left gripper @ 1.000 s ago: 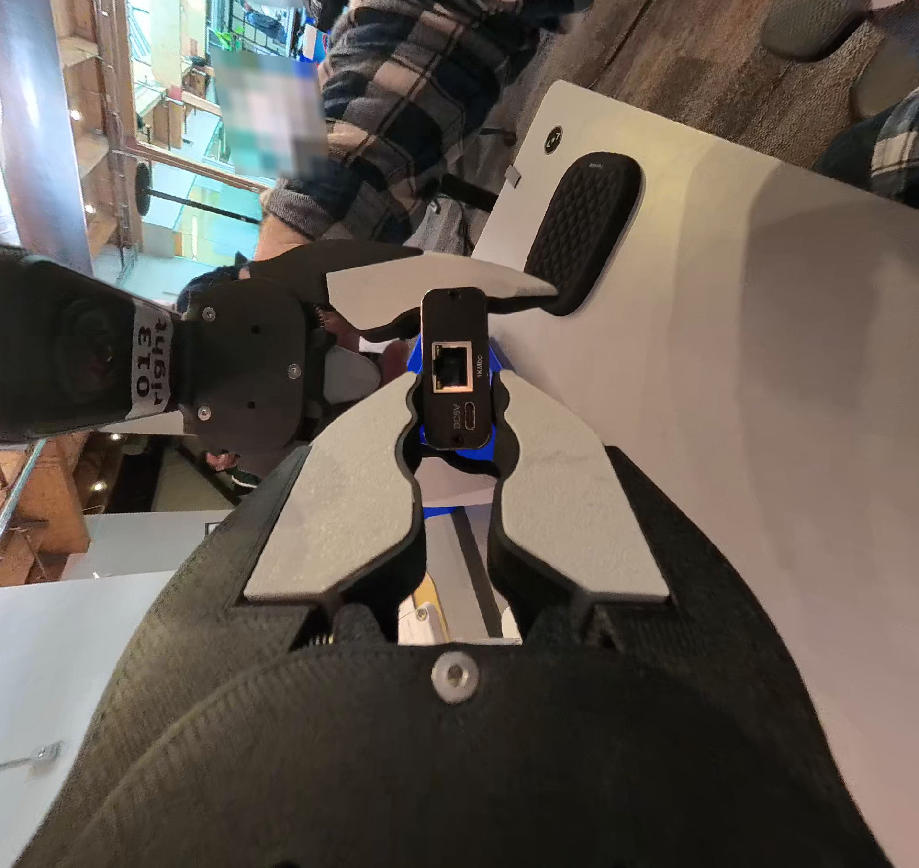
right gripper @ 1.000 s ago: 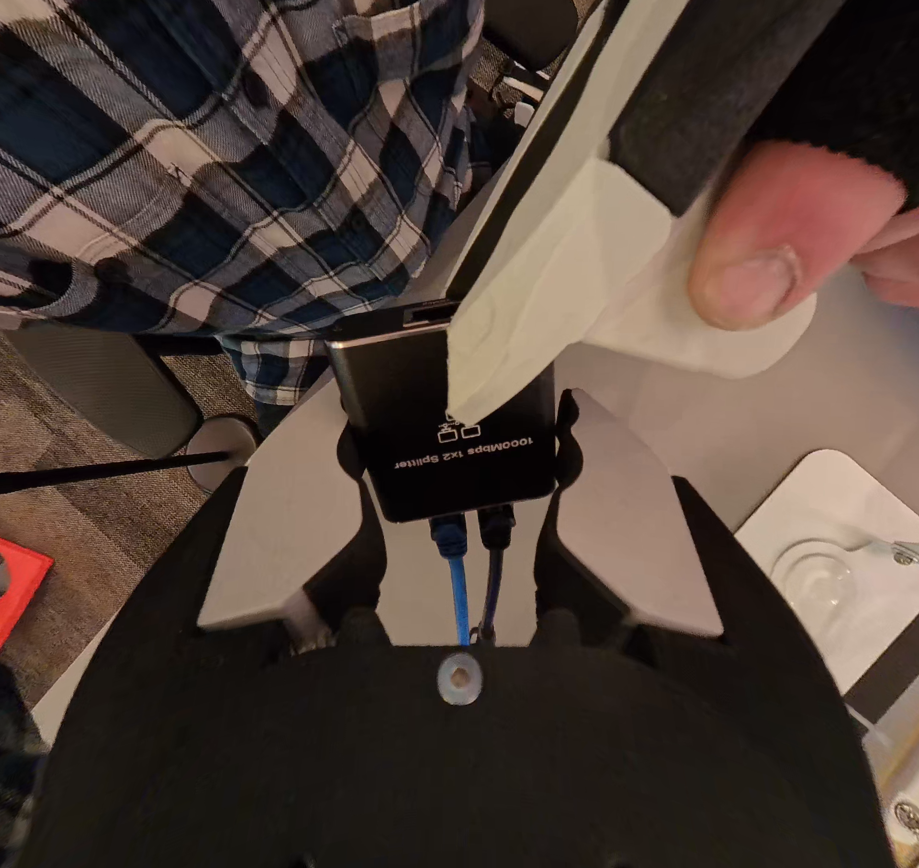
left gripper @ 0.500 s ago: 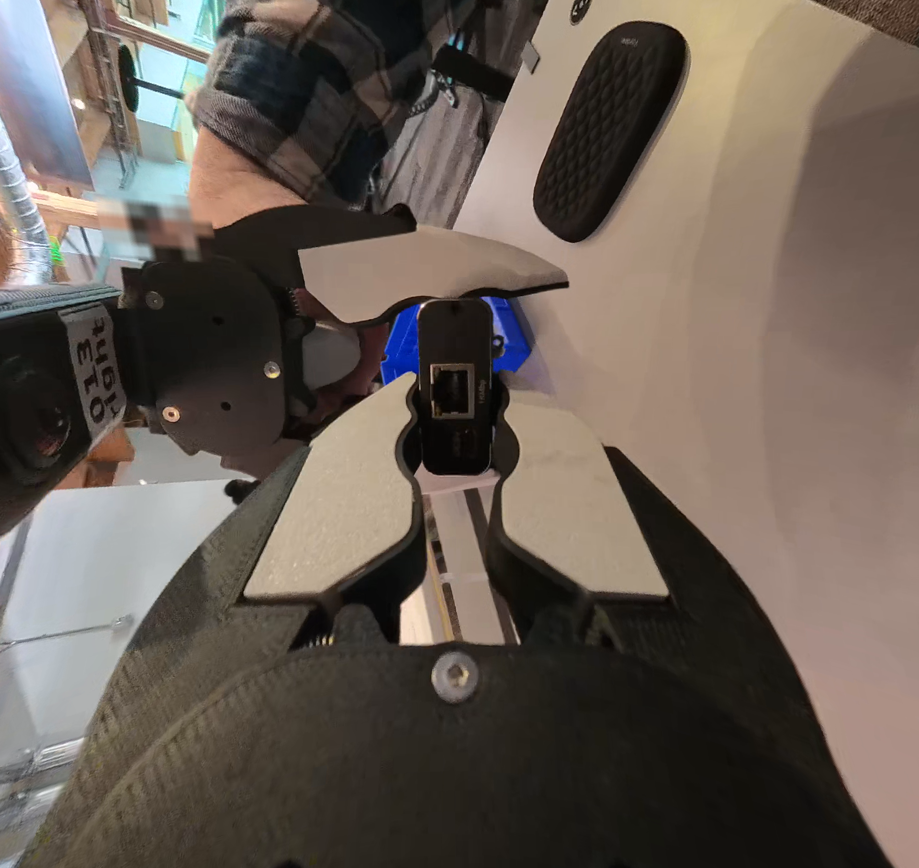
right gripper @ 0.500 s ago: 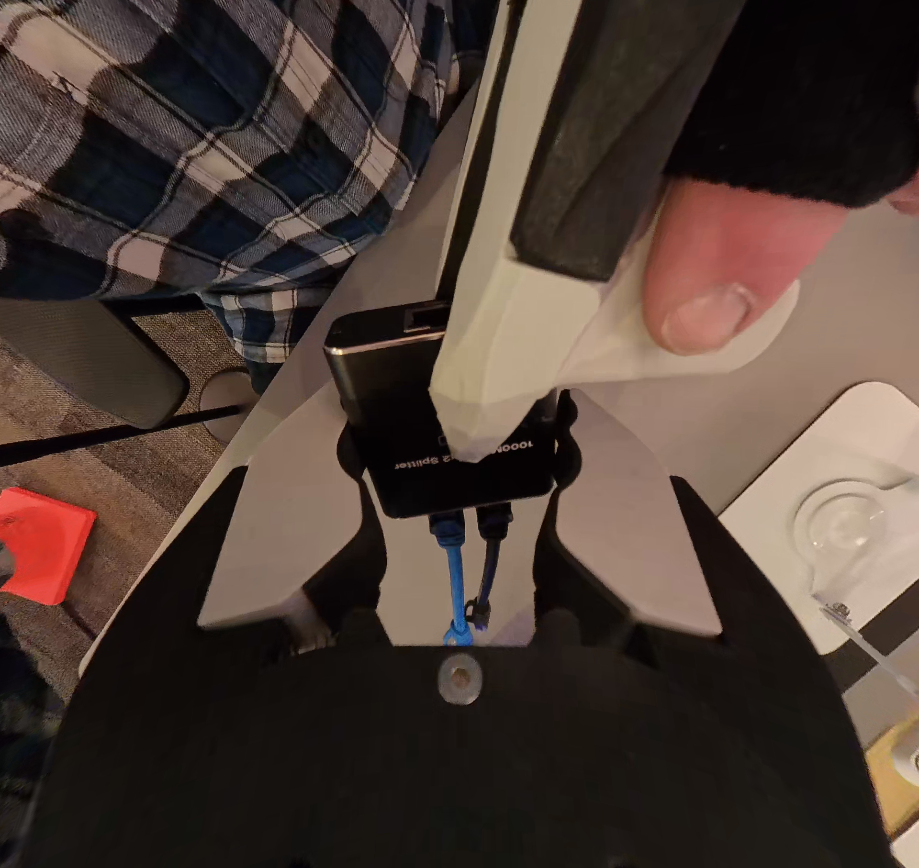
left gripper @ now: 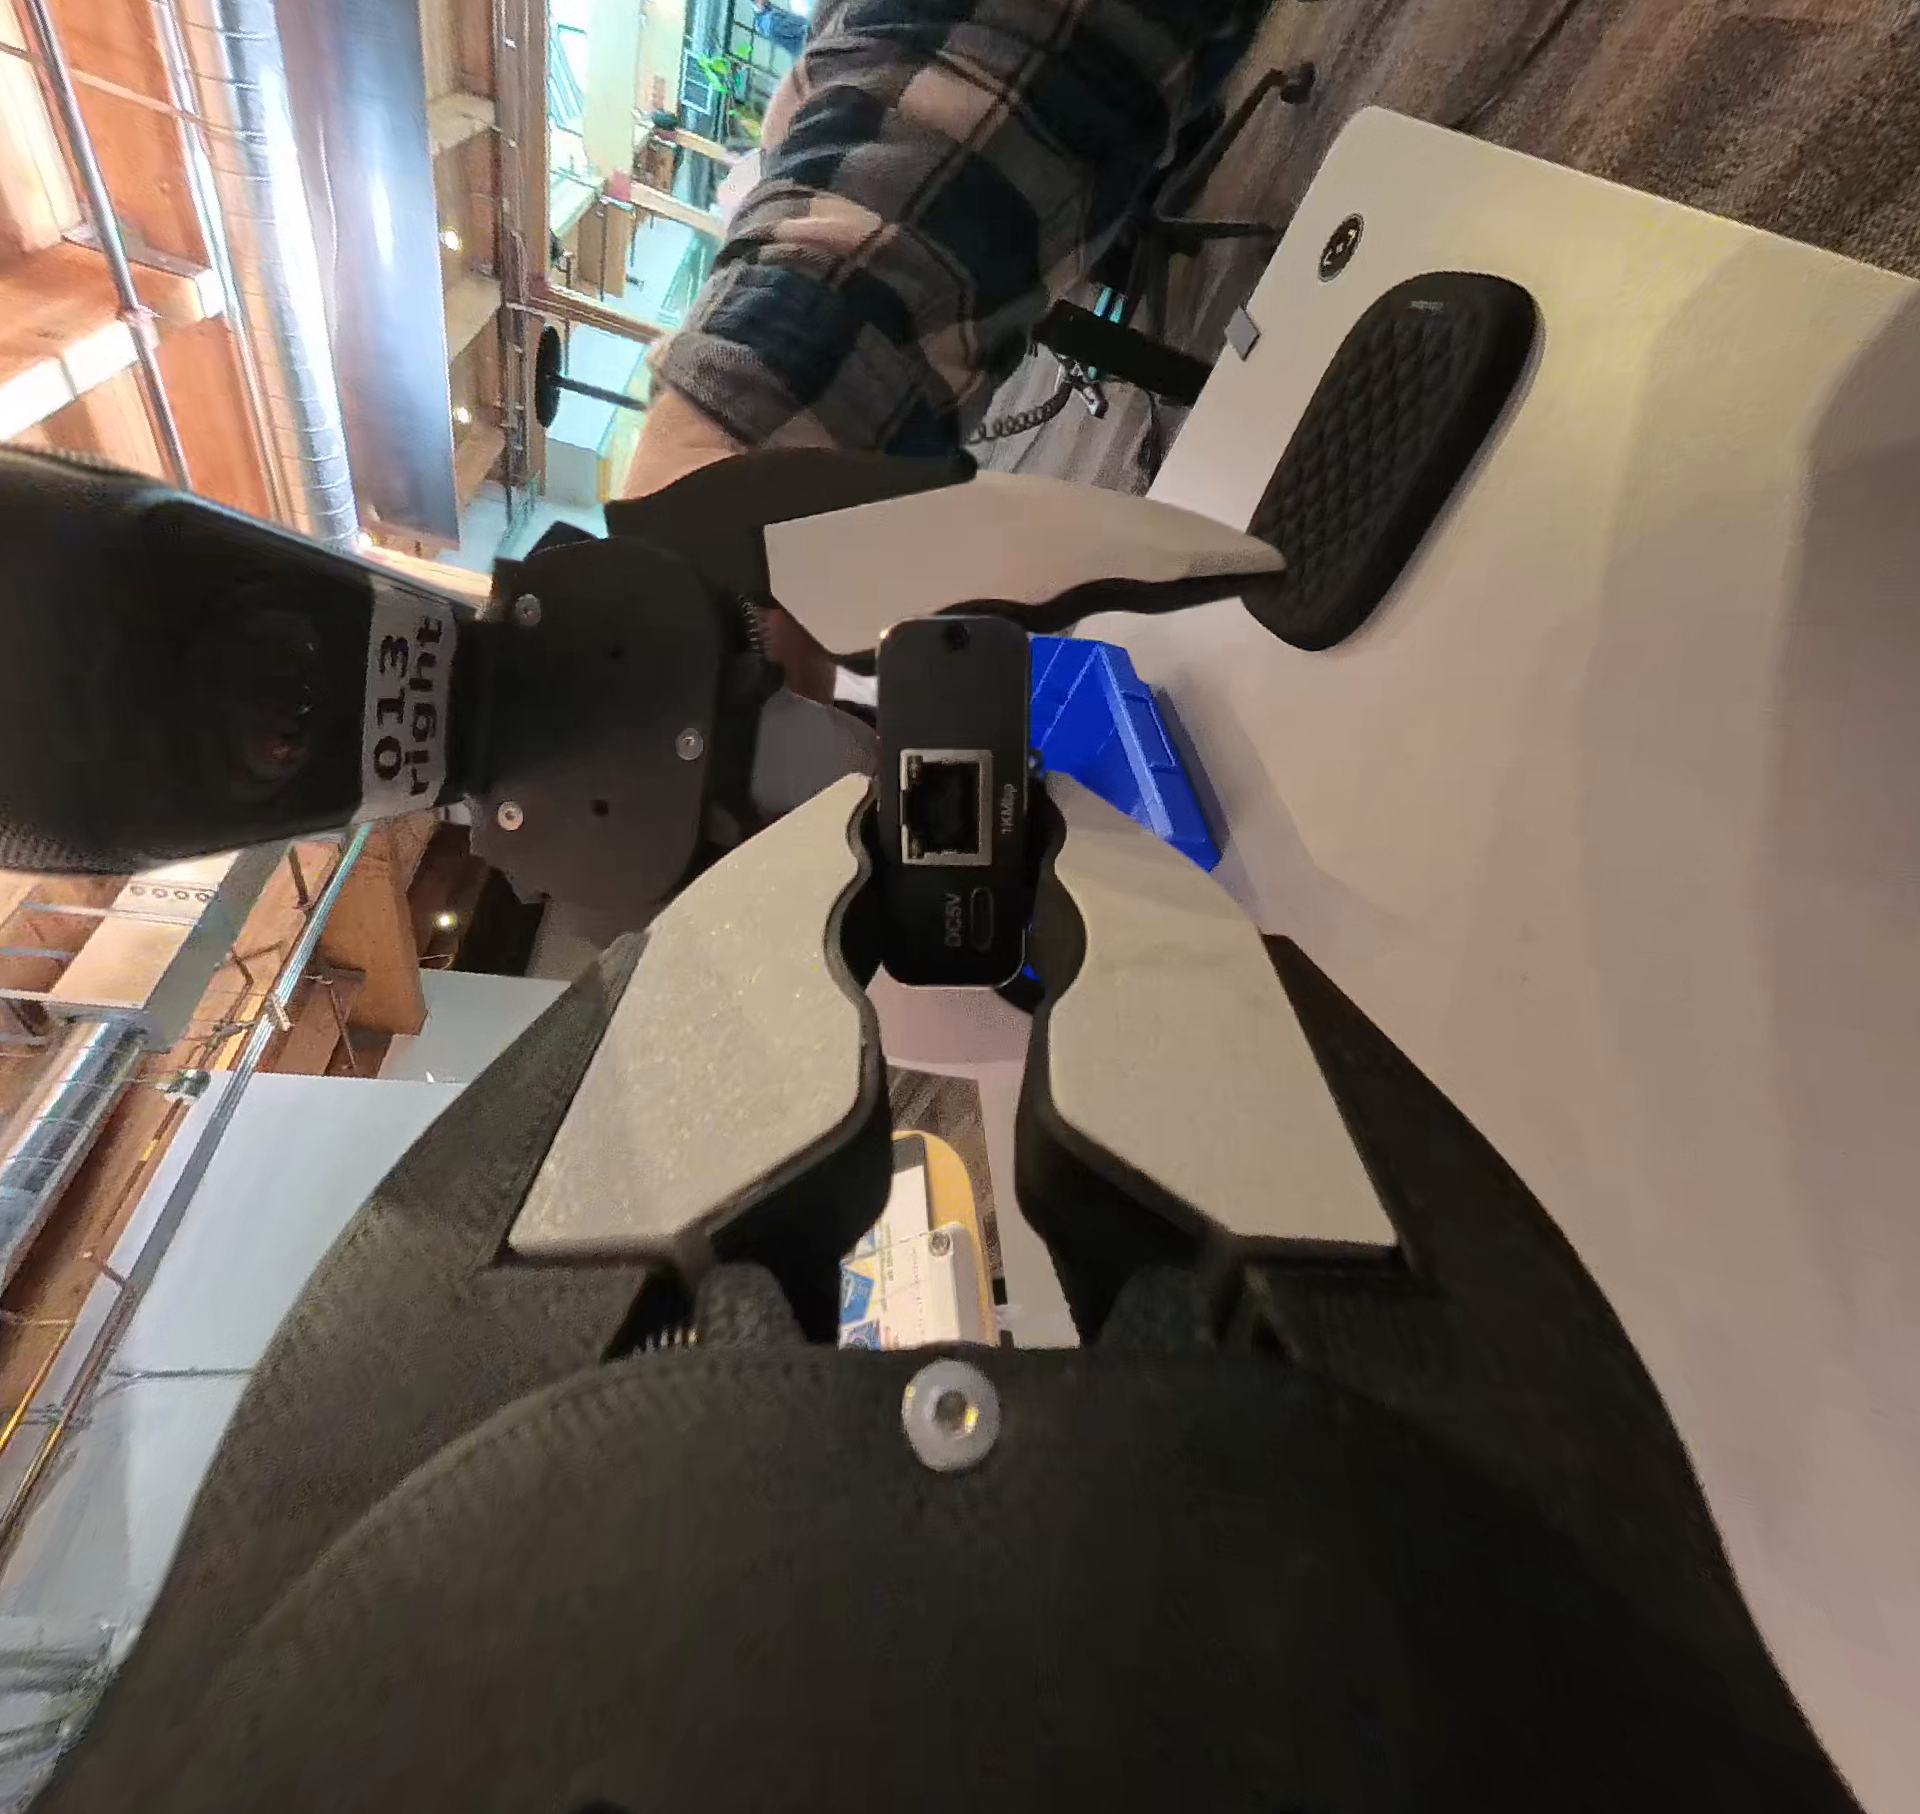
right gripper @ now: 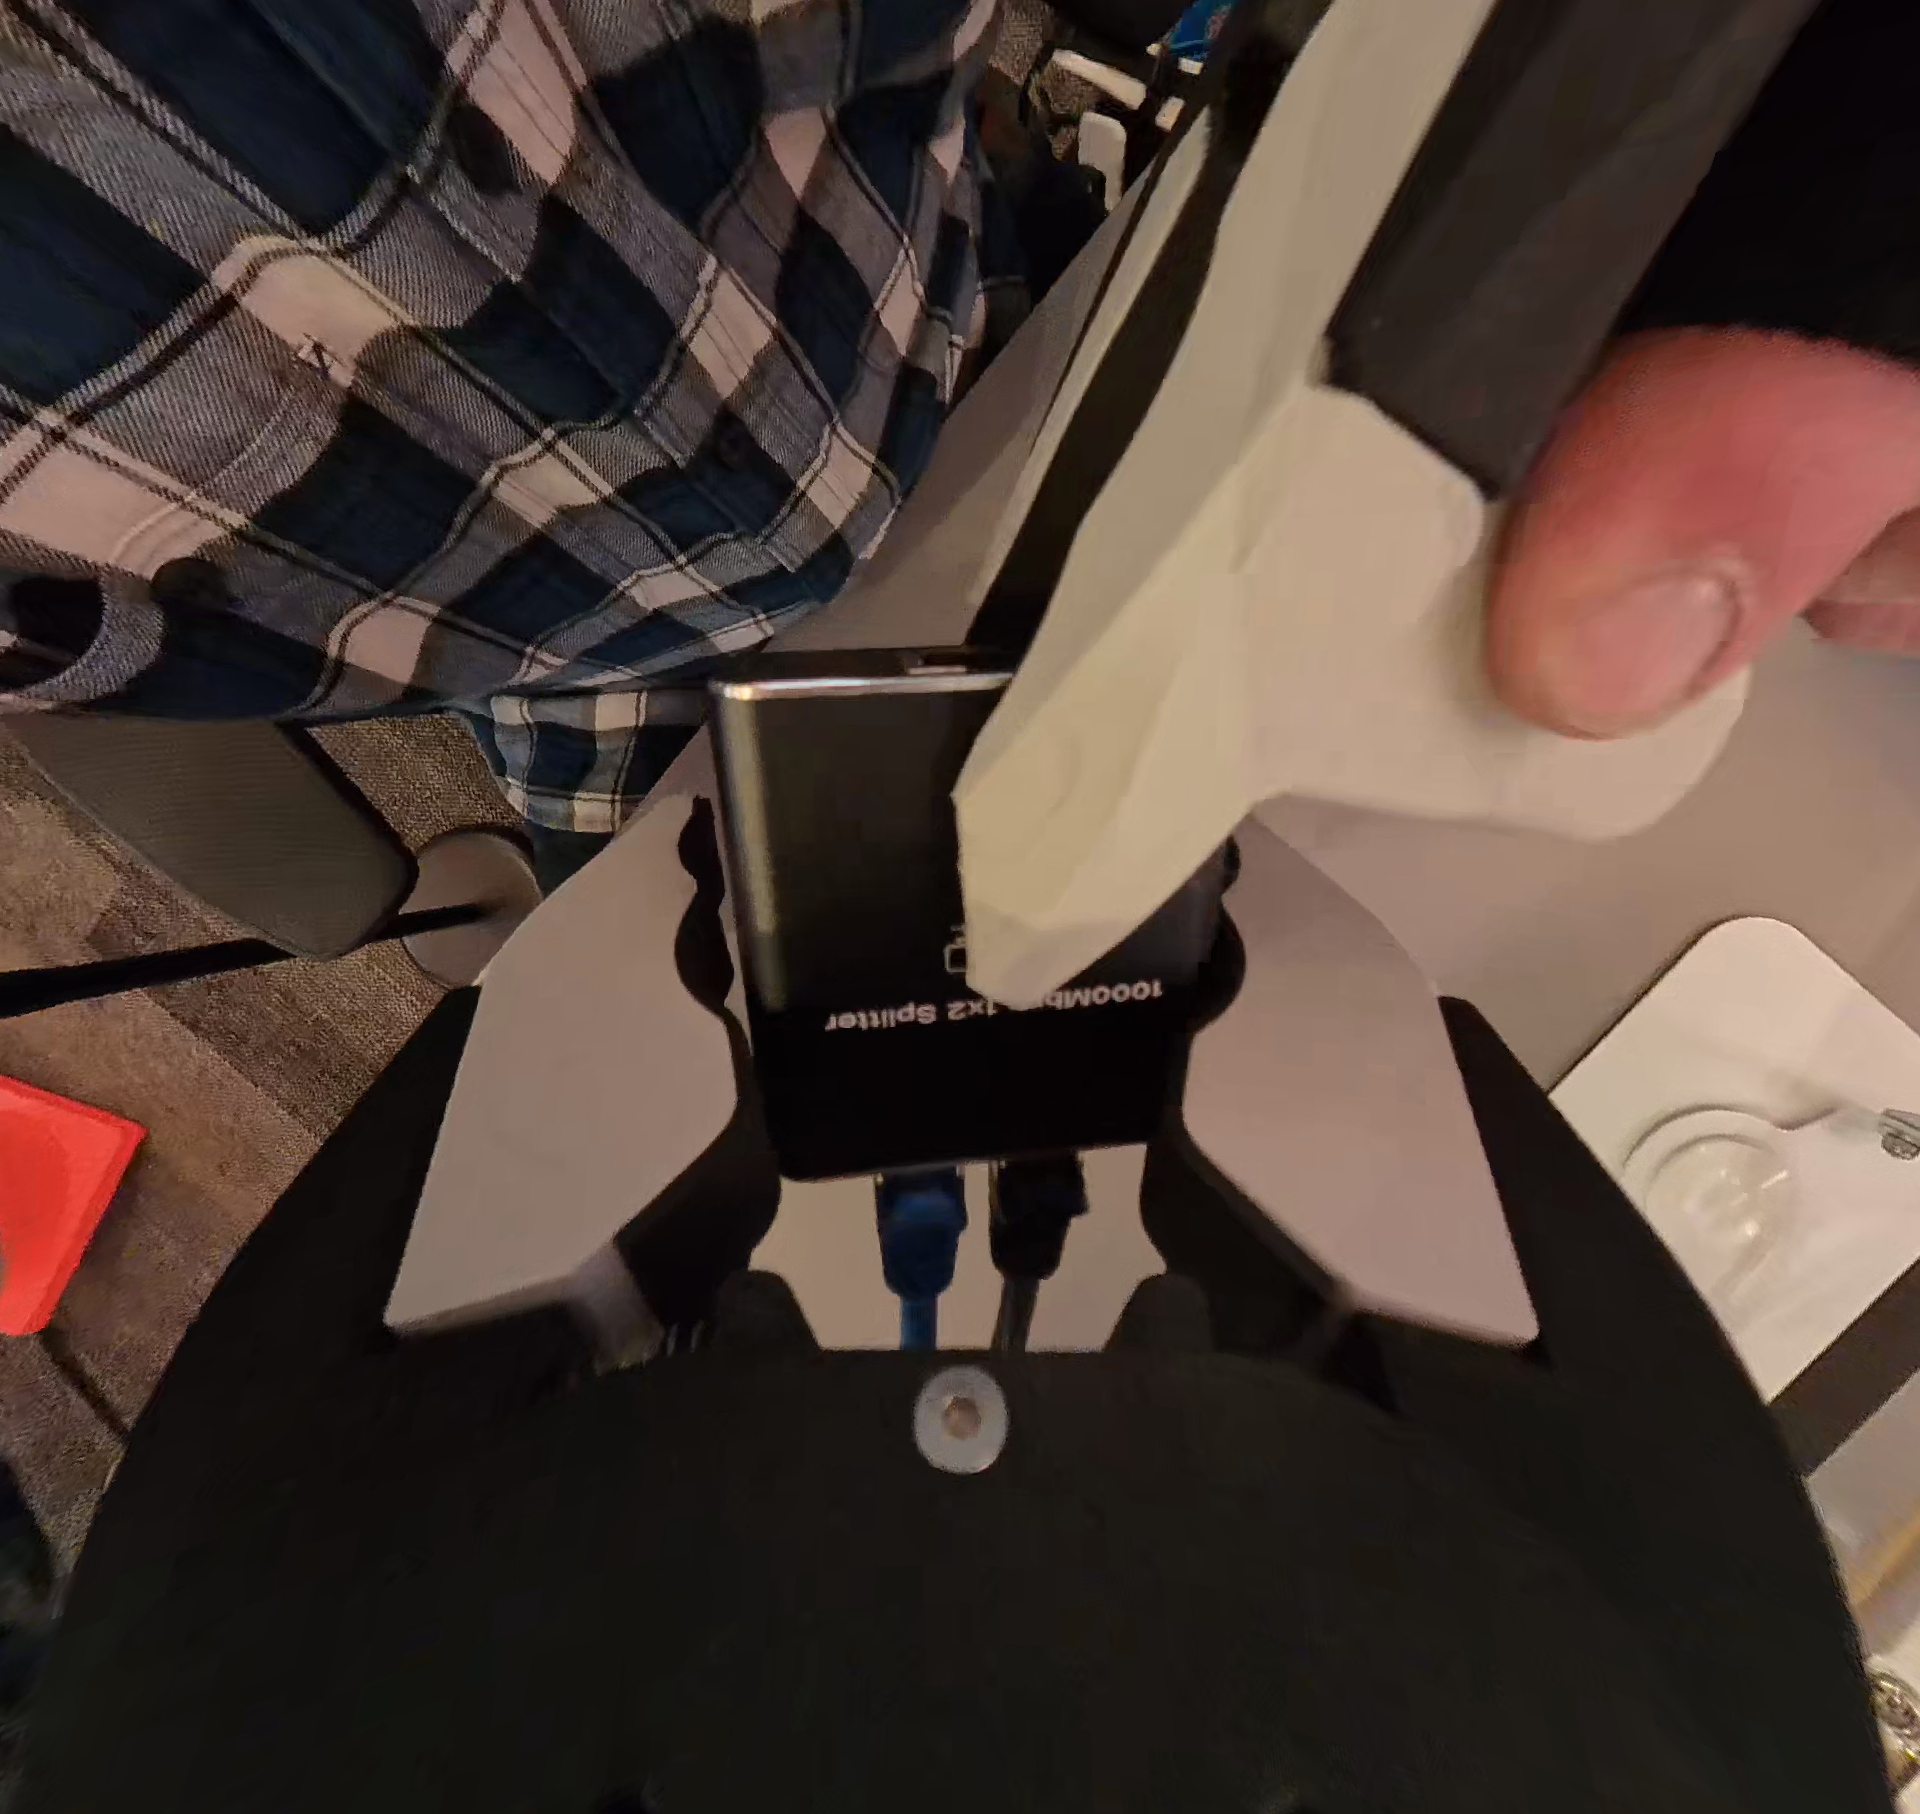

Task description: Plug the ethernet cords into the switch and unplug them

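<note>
The switch (left gripper: 954, 808) sits between the left gripper's (left gripper: 951, 834) jaws, above the worktop (left gripper: 1558, 933). The right gripper (right gripper: 961, 985) reaches in from the left, one finger (left gripper: 1018, 564) just beyond the switch. A bin (left gripper: 1117, 756) lies behind it; a pad (left gripper: 1392, 455) farther off. Two cords (right gripper: 920, 1234) enter the switch's near end.

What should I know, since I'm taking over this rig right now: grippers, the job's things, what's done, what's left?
Left gripper: clamped on the thin sides of the small black box-shaped switch, at its single-port end; that port is empty.
Right gripper: closed across the switch's wide body, near the two-port end.
Switch: held above the white table.
Done: the blue ethernet plug and the black ethernet plug sit in the switch.
Left: unplug both, probably after freeing one gripper.
</note>
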